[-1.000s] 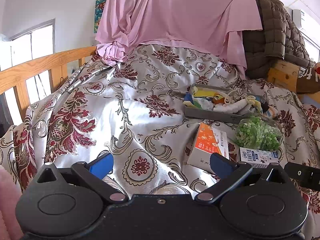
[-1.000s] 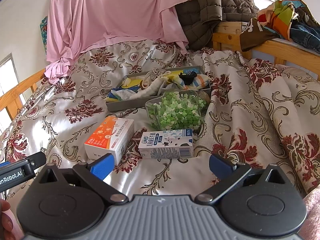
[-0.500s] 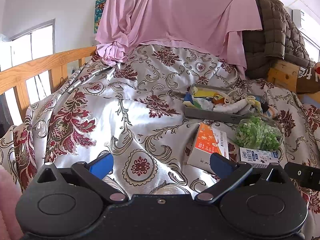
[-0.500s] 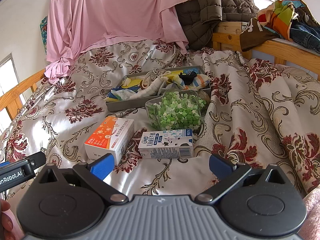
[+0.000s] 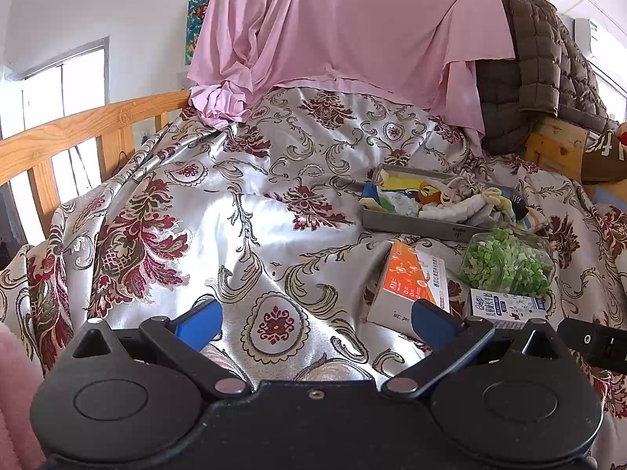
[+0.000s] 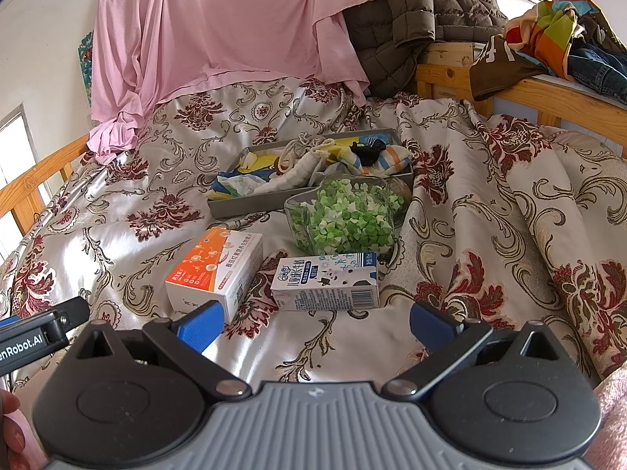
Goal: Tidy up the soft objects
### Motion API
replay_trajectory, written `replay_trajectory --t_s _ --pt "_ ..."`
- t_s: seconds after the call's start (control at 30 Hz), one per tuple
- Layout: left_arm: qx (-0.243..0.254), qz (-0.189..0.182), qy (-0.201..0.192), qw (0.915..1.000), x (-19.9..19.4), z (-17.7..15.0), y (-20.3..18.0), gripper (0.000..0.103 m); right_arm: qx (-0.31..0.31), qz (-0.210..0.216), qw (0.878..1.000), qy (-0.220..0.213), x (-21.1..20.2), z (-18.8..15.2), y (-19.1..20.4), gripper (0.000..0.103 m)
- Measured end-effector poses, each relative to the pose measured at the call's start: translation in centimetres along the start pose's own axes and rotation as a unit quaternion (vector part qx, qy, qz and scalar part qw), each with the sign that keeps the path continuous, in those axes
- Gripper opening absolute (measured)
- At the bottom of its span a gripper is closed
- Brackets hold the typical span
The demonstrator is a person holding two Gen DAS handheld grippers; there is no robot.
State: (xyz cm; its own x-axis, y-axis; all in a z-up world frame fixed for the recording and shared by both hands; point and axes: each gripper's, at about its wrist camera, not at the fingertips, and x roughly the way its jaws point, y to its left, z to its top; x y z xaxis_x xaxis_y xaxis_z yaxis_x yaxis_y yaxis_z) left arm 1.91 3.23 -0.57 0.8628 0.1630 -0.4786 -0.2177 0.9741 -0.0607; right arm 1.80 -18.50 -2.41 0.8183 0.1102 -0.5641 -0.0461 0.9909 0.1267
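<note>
The tray of cloth bits lies ahead of the right gripper (nearer, jaws wide, empty), long axis crosswise; left gripper likewise gapes.

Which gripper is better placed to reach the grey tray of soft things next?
Right gripper: the grey tray lies nearly straight ahead of its open jaws. From the left gripper it sits off to the right.
</note>
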Motion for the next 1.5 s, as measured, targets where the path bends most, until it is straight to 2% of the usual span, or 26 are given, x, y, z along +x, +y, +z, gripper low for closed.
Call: replay_trajectory --t_s 1.17,1.3,1.5 --pt "-0.004 0.000 0.000 1.0000 -0.10 -0.02 0.20 0.102 0.000 0.000 1.000 0.000 0.01 0.00 0.01 0.103" --pt "-0.004 0.009 -0.003 0.9999 -0.15 0.00 0.40 0.102 0.000 0.000 1.000 0.000 0.01 0.00 0.01 0.103" --pt "0.015 0.015 0.014 0.9997 -0.03 -0.01 -0.11 0.102 0.000 0.001 1.000 -0.001 -0.07 -0.08 0.02 0.103"
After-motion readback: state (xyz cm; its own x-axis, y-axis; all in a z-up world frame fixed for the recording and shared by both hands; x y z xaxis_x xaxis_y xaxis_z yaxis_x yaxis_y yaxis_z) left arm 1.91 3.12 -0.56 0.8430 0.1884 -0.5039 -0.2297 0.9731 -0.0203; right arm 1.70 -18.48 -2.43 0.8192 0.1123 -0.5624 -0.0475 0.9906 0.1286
